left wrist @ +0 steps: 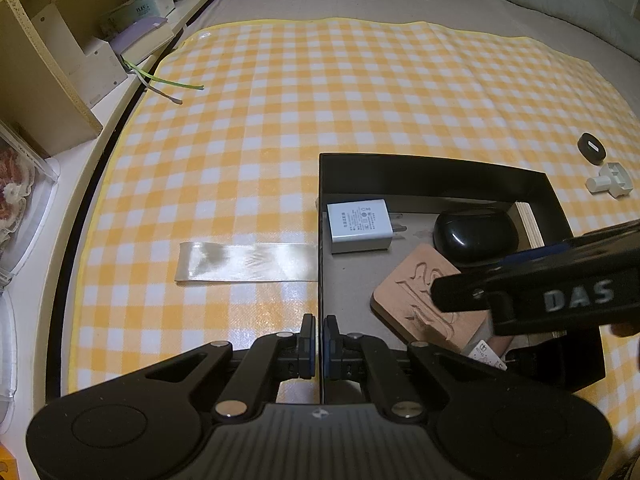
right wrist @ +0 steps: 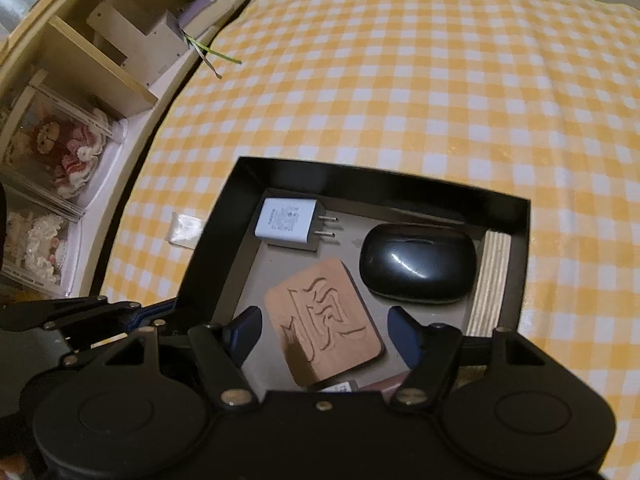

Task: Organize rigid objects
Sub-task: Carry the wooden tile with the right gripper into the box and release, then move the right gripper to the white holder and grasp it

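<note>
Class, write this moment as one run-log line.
left gripper: shut on black box wall | right gripper: open over carved tile | in box: charger, black case | outside: cap, white part

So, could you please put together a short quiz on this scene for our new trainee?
1. True or false: the white charger lies outside the black box.
2. The left hand-held gripper is: A) open in the air; B) shut on the black box's side wall; C) shut on the white charger.
3. In the right wrist view, which thing shows between the open fingers of the right hand-held gripper?

Key: 1. False, it lies inside the box. 2. B. 3. The carved wooden tile.
</note>
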The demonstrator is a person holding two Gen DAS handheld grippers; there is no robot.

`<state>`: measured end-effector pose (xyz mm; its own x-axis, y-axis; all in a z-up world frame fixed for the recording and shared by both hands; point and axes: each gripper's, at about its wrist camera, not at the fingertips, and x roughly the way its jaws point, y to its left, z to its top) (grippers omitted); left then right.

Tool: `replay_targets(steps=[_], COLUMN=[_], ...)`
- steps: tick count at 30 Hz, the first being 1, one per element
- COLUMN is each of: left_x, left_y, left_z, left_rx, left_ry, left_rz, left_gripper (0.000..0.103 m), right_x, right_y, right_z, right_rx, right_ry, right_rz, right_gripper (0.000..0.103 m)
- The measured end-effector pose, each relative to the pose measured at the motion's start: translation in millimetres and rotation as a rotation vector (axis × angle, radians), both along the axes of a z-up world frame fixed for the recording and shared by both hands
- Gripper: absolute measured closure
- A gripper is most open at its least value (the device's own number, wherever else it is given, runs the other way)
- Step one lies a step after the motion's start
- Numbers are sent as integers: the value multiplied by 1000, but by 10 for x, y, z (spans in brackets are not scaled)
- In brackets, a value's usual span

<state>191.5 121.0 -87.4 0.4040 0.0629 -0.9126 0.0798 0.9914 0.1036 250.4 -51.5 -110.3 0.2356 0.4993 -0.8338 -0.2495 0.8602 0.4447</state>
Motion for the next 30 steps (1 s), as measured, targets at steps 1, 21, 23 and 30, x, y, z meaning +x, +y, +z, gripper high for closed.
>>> replay_targets(steps=[1,21,23,30], left_x=[1,-7,-8,-14], left_y=[1,11,10,31], left_z=[-1,12,11,1], left_rx=[1,10,12,17], left_ry=[0,-5,-5,-3], left_rz=[0,-1,-2,-8], left_gripper=[98,98,98,97], right_x=[-9,56,114,273], right_y=[-17,-980,-1170,-1808], right_z=[31,649,651,539], right_rx=[5,43,19,-72], right_ry=[-7,-284,-307,-341], right_rz=[-1,-223,-273,-438], right_gripper=[32,25,25,24])
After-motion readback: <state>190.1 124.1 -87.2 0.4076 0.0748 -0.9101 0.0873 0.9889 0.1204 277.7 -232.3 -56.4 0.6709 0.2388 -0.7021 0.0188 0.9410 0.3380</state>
